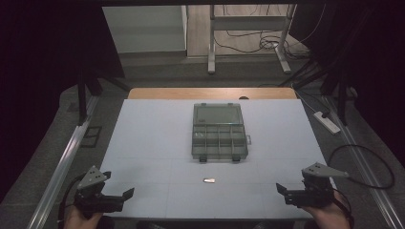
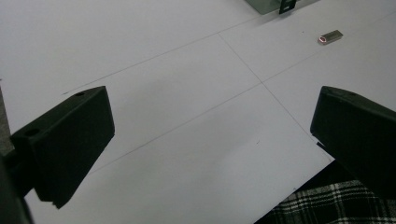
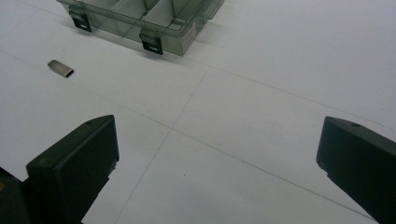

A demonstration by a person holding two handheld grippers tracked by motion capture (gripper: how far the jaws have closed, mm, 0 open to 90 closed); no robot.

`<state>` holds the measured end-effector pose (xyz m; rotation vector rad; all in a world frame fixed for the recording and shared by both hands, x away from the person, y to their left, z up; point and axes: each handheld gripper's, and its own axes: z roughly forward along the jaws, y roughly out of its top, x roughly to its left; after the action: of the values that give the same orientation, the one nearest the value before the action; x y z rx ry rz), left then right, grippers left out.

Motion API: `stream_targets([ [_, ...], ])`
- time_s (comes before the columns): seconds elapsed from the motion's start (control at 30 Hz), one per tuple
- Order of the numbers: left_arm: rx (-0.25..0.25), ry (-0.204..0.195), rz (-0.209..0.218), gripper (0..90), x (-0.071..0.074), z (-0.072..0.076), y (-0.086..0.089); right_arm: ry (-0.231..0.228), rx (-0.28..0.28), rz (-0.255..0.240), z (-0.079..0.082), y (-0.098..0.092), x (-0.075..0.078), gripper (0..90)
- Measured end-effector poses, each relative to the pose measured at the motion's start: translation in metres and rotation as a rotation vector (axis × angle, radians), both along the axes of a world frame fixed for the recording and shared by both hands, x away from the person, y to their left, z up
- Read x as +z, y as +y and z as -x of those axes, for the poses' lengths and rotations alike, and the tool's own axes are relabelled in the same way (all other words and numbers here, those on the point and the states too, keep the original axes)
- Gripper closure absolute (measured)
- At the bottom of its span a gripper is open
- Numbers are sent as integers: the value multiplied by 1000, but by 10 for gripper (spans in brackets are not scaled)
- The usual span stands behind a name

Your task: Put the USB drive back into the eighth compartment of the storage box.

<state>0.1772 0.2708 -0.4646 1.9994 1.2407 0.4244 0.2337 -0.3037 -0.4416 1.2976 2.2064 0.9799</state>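
- Landmark: clear grey plastic compartment box, lid open, lying flat at the middle of the white table; two black latches on its near edge, divided cells that look empty from here.
- Item in hand: small flat silvery metal piece, oblong, lying alone on the table just on my side of the box, slightly toward its left latch, clear of the box wall. Seen also from my left gripper view and my right gripper view.
- My left gripper: low at the table's near edge, well apart from the box, off its left side; fingers spread wide, nothing between them.
- My right gripper: near edge, off the box's right side; fingers wide apart, empty.
- Handling note, my judgement: the piece is thin and lies flat, so I should come down steeply over it, line my fingers across its narrow width, touch the table lightly and close slowly; it may skid or flip if nudged from one side.
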Motion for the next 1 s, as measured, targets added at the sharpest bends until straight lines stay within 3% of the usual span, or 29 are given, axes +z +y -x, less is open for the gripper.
stream_targets([
  [0.33, -10, 3, -5, 0, 0, 0, -1, 23, 7, -28, -2, -2, 0, 0],
  [0.83, -18, 6, -18, 0, 0, -2, -2, 44, 18, -18, -3, -1, -1, 7],
  [1.0, -16, 7, -20, 0, 0, -2, -3, 46, 51, -26, -4, 0, -1, 5],
])
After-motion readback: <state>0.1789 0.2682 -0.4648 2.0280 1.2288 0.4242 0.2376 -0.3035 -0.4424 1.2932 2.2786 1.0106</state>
